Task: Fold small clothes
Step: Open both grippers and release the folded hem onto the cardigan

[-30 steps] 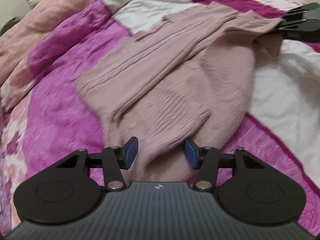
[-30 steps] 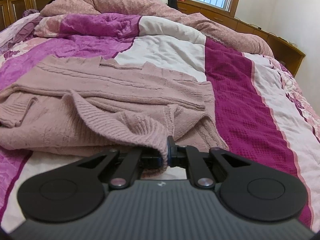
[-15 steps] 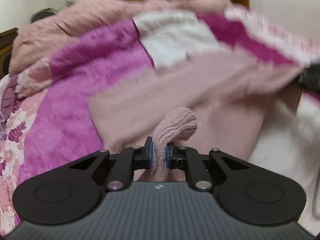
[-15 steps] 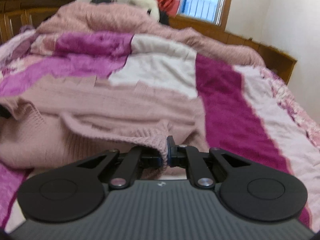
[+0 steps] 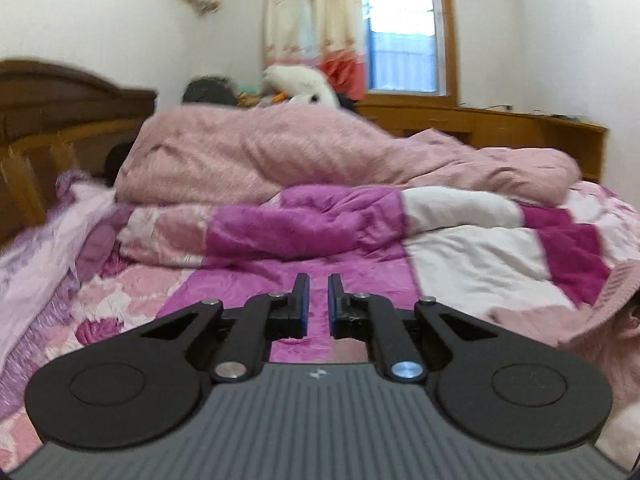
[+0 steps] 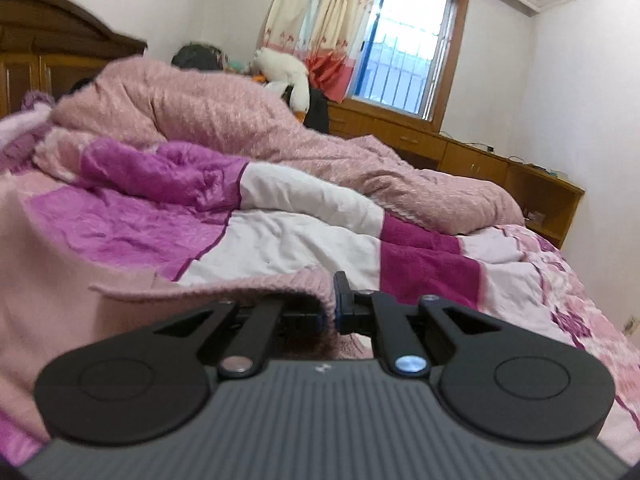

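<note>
Our right gripper [image 6: 329, 309] pinches the pink knit sweater [image 6: 224, 286] above the quilt [image 6: 296, 240]; our left gripper [image 5: 318, 300] is slightly parted, gripping nothing.

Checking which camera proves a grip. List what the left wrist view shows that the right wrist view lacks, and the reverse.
Left wrist only: the left gripper, jaws a narrow slit apart, grip unclear. Right wrist only: the right gripper shut on an edge of the pink knit sweater. Both: that sweater, the patchwork quilt, the white plush toy, the window.
</note>
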Motion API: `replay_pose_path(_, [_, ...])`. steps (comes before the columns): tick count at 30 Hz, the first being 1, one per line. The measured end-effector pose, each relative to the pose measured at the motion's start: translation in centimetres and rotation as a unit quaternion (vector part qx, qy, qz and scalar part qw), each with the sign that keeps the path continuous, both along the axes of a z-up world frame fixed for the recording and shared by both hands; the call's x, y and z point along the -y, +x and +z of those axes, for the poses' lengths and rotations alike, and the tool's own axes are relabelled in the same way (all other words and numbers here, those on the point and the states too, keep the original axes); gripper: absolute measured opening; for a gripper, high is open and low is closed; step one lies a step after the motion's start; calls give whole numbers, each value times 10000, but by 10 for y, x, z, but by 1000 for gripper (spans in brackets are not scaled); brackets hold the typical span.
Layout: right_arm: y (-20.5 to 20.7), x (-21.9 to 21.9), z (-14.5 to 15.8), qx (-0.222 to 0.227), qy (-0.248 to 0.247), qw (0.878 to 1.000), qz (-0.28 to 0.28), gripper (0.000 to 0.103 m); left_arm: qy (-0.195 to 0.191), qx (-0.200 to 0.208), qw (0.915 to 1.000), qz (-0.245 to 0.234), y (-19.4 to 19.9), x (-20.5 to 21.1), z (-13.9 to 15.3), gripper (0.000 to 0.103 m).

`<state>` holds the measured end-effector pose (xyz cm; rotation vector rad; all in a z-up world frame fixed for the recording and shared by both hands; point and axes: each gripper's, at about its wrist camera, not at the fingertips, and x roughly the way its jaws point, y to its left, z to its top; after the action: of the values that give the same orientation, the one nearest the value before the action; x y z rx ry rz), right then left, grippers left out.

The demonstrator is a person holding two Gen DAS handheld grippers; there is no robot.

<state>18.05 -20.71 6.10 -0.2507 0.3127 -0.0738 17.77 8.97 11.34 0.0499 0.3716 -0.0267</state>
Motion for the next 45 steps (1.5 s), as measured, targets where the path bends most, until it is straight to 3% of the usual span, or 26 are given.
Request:
replay_pose_path(2, [35,-11,-19,-242,-310,9992,-52,8,-152,-315,9992,172,27,-8,-16,10])
replay_pose_path(4, [68,-21,-48,-888,-680,9937,-16,10,-123,-735,9969,263,55,-13,-36,10])
replay_pose_path(6, [96,-21,-77,-1738,-698,9823,9,10,-179,-1152,9928,256,68,-14,-53,10])
replay_pose_path(7, [104,-20,-89,-1915,-687,9791,-24,10,-251,-1246,9916,253,67,-15,-58,11])
replay_pose_path(10, [103,-22,-90,-1844,-869,9790,44,11,-263,-1313,9910,1,55,-16,-69,12])
replay_pose_path(11, [101,-22,-87,-1857,-924,9782,79,17,-192,-1394,9900,-100,58,-16,-71,13])
replay_pose_path(13, [97,-20,-77,-1874,-977,9773,115,37,-145,-1570,9873,-201,59,-14,-75,30])
replay_pose_path(14, [94,-18,-71,-1862,-912,9782,103,55,-181,-1642,9860,-228,60,-16,-77,36])
replay_pose_path(15, [91,-13,-63,-1868,-767,9793,130,66,-240,-1718,9845,-268,62,-17,-79,47])
replay_pose_path(16, [89,-6,-55,-1915,-574,9796,208,67,-285,-1746,9837,-314,62,-19,-81,55])
replay_pose_path(19, [78,12,-36,-2122,-123,9762,431,67,-366,-1842,9809,-501,62,-19,-84,66])
replay_pose_path(24, [49,36,-26,-2268,144,9726,482,67,-79,-2089,9752,-725,67,-8,-94,67])
replay_pose_path(26, [28,48,-28,-2213,464,9733,408,67,134,-2173,9734,-715,71,-3,-101,67])
replay_pose_path(29, [1,63,-41,-2221,1081,9683,370,67,-96,-2559,9646,-626,80,-6,-113,67])
replay_pose_path(31, [-10,68,-53,-2270,1265,9652,304,67,-261,-2439,9679,-550,79,-10,-115,68])
replay_pose_path(32, [-14,68,-59,-2228,1250,9664,275,67,-146,-2350,9703,-558,77,-7,-117,70])
replay_pose_path(34, [-21,68,-66,-2050,1166,9716,213,67,221,-2193,9724,-767,72,0,-119,83])
replay_pose_path(36, [-23,67,-69,-1931,1205,9735,217,67,485,-2160,9720,-788,71,8,-119,83])
replay_pose_path(39, [-22,65,-66,-1816,1258,9745,381,67,405,-2128,9723,-875,75,10,-114,81])
replay_pose_path(44, [-4,66,-49,-1555,1114,9796,613,67,107,-2372,9678,-839,97,12,-116,60])
replay_pose_path(45, [0,66,-47,-1538,1087,9799,652,67,52,-2342,9685,-841,99,13,-116,51])
